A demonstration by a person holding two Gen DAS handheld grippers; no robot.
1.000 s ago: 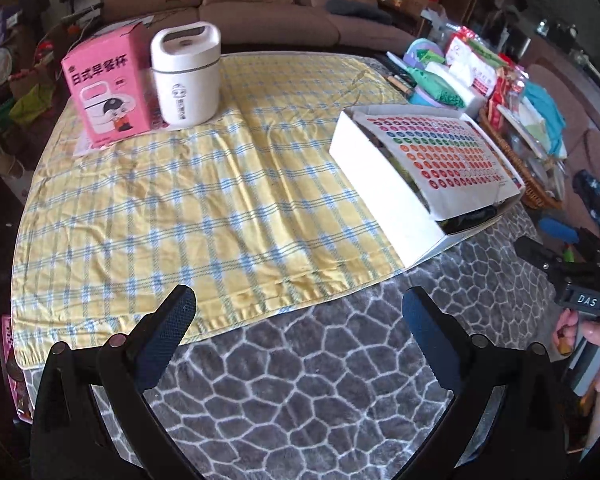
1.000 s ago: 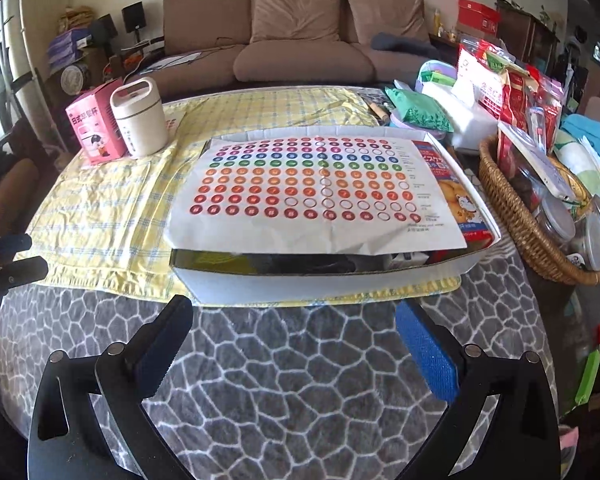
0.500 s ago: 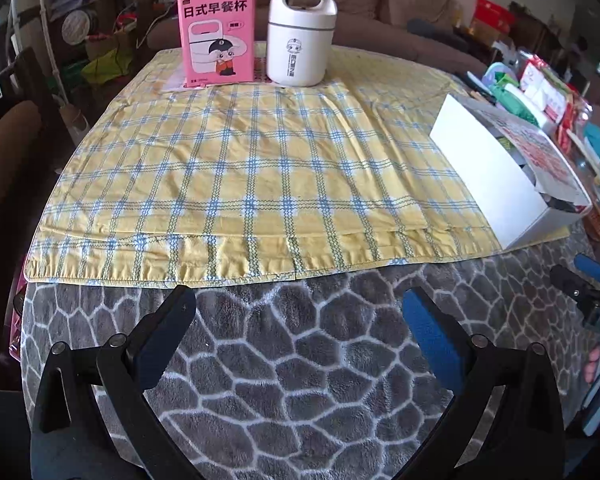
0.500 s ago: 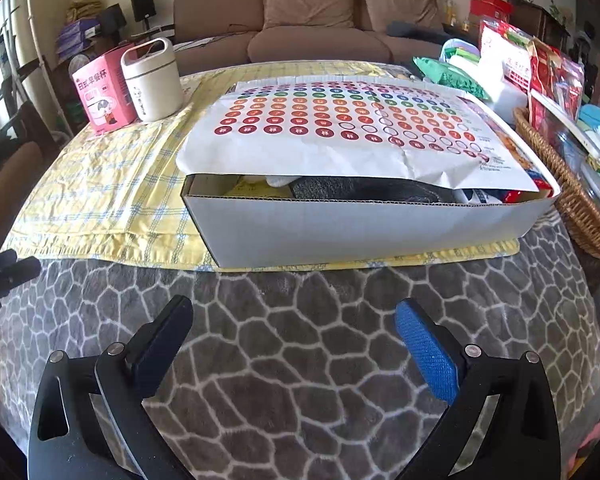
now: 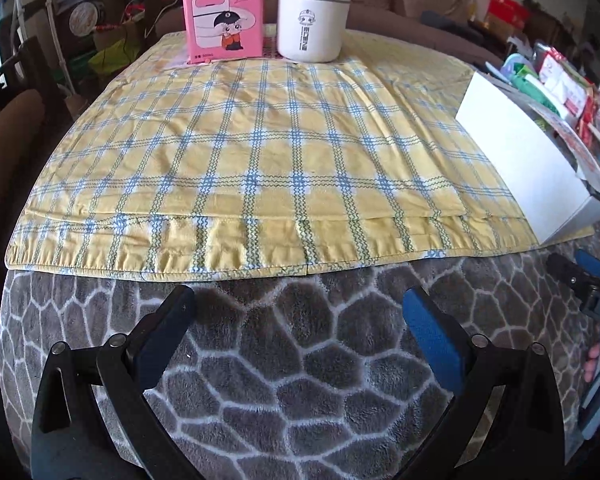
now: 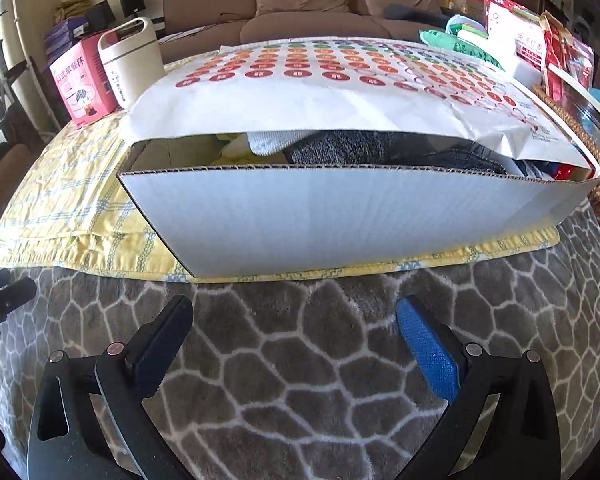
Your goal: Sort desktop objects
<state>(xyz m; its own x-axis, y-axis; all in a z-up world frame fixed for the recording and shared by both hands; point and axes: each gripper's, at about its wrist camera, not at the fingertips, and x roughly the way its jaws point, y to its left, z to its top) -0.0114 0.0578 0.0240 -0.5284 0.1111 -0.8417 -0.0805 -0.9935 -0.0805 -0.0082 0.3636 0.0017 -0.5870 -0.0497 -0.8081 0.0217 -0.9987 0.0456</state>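
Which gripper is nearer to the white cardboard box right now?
Right. The right gripper hangs open directly in front of the white cardboard box, facing its near wall. The left gripper, also open, faces the yellow cloth, with the box off to its right.

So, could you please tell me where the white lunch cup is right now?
In the left wrist view, the white lunch cup stands upright at the far edge of the yellow plaid cloth, just right of the pink box.
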